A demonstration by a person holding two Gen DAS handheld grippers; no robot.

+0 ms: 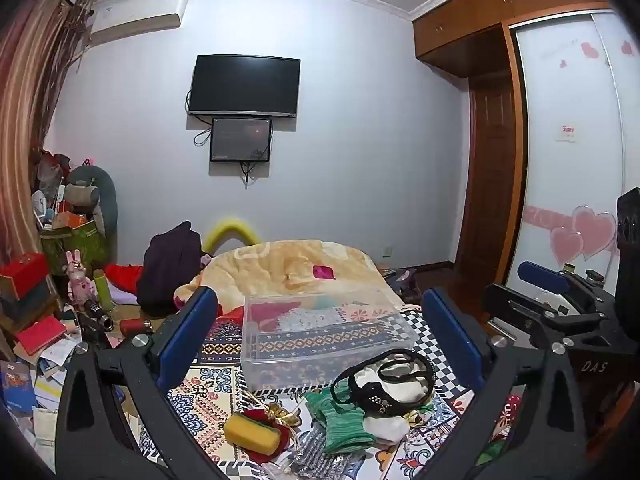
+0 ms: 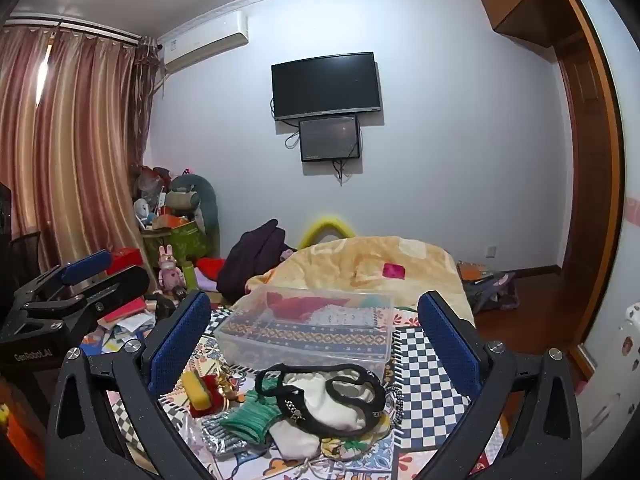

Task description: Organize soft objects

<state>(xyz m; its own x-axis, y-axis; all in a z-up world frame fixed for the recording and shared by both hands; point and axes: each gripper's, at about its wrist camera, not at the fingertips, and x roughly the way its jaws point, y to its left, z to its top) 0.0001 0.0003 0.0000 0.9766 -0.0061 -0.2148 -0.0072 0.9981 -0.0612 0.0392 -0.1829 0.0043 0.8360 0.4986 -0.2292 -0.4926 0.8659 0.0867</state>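
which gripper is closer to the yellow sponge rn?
Left, probably. The yellow sponge lies just ahead of the left gripper, near its left finger. From the right gripper it sits further off, left of the pile. Both are open.

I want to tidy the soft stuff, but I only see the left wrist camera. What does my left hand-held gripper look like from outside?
Observer: In the right wrist view, the left hand-held gripper shows side-on, left of the clear box, open and empty.
Operator: Any writing on it?
Observer: Yes, white lettering reads GenRobot.AI.
Operator: What's on the floor by the bed?
Observer: An orange notebook, right of the blanket.
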